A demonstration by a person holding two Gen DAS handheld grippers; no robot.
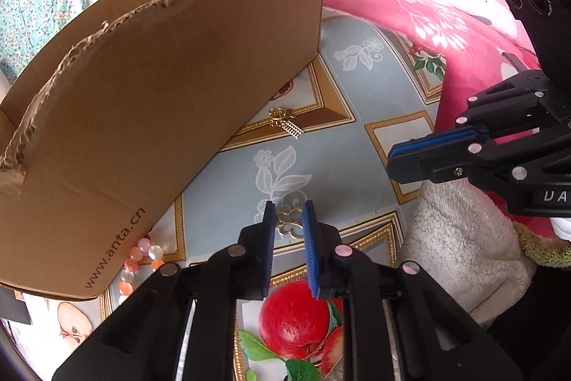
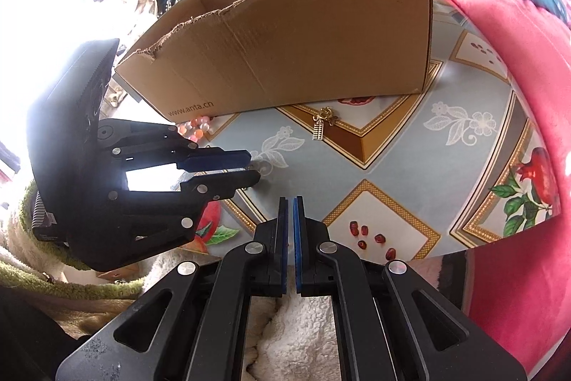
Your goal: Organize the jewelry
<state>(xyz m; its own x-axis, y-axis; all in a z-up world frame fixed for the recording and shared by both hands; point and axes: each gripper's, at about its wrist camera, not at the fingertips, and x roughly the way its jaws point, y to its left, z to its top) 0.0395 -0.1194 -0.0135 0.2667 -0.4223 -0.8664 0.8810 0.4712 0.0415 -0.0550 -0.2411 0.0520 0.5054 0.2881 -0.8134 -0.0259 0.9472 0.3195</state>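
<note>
**Sorting barely begun: three pieces lie outside the box**

Near: your left gripper (image 1: 288, 220) brackets the gold openwork pendant (image 1: 291, 224), jaws narrow, contact unclear. Right gripper (image 2: 289, 213) closed, empty. Farther: bead bracelet (image 1: 137, 261) and gold charm (image 1: 285, 123) beside the cardboard box (image 1: 160, 95).

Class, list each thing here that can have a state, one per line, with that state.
Cardboard box: open-topped, upright on the cloth, rim torn.
Gold clover piece: flat on the cloth, between the left tongs' pads, not visibly clamped.
Gold charm: lying loose near the box.
Beads: lying by the box corner.
Left tongs: slightly open.
Right tongs: shut, empty.
</note>
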